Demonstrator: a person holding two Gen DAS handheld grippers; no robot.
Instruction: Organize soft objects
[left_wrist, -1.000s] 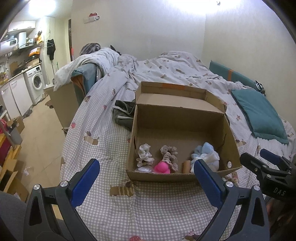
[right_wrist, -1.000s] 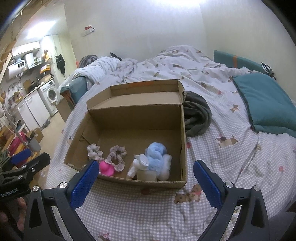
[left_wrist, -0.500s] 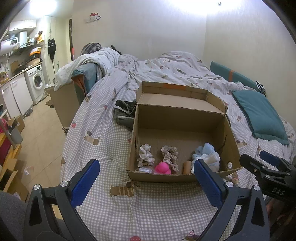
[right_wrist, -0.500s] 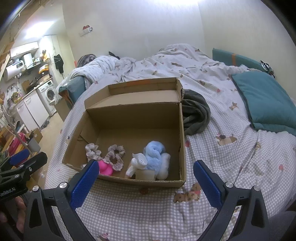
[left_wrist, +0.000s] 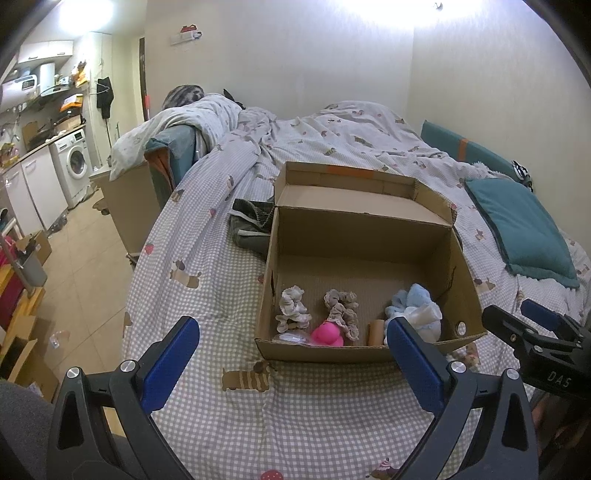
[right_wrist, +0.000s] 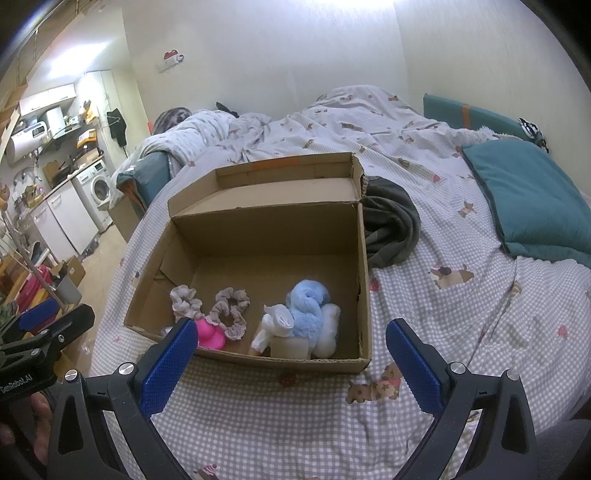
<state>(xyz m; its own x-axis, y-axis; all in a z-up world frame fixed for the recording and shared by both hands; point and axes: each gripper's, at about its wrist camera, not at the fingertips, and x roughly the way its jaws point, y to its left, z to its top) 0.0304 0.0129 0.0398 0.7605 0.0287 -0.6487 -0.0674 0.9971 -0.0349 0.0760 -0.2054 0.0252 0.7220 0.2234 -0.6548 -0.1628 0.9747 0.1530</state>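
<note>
- Two grippers, both with jaws spread wide and nothing between them: left gripper (left_wrist: 291, 343) and right gripper (right_wrist: 291, 343) hover side by side above the checked bedspread (left_wrist: 325, 413), short of the cardboard box (right_wrist: 364, 295).
- Box sits open on the bed, lid flap folded back. Soft objects lie in a row along its near wall: two beige scrunchies (right_wrist: 186, 301) (right_wrist: 229, 310), a pink rounded item (right_wrist: 210, 334), a blue fluffy piece (right_wrist: 306, 314), a white rolled cloth (right_wrist: 277, 319), and a small tan tube-like item (left_wrist: 376, 330) whose make-up I cannot tell.
- Dark grey garment (right_wrist: 388, 229) lies on the bed touching the far right side of the box; teal pillow (right_wrist: 535, 199) well apart to the right.
- Judgement: step in hand is the approach; no item gripped yet. Whether the sorting is nearly done or just starting cannot be told.
- To do it well: pick one target per gripper. Blue piece sits nearer the right gripper; scrunchies nearer the left.
- Come in over the near wall from above, not through it; the items hug that wall, so a shallow approach would catch the cardboard edge.
- Pinch a fold in the fluffy item, not its bulk; it should compress and could slip.
- Risk: scrunchies touch the pink item, so a broad closure may drag both.
</note>
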